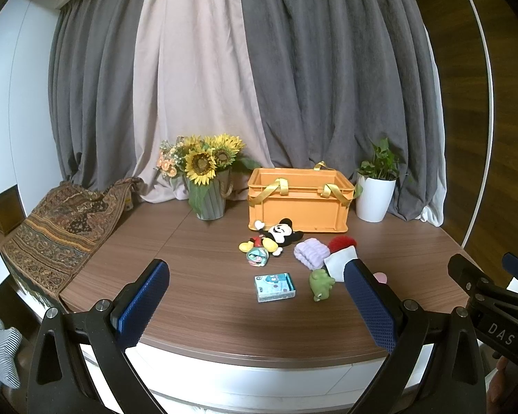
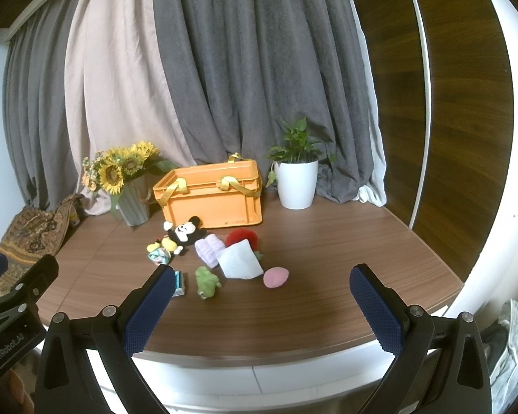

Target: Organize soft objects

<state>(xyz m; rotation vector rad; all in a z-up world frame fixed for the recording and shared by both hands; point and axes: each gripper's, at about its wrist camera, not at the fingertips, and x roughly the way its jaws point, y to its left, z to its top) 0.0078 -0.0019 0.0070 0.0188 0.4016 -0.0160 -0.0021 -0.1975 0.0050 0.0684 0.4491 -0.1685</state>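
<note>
At the bottom of each wrist view the blue-padded fingers stand wide apart on nothing: the left gripper point(image 1: 255, 305) and right gripper point(image 2: 262, 307) both hover at the near edge of the table point(image 2: 328, 241). Mid-frame, ahead of the fingers, lies the cluster of soft objects: green frog toy point(image 2: 206, 282), pink oval point(image 2: 275, 276) and white pad point(image 2: 240, 261) nearest, the pink oval lying between the right fingers' lines, so the right looks better placed. Farther up, the mouse plush point(image 2: 184, 233) lies just before the orange crate point(image 2: 210, 195), the likely destination.
</note>
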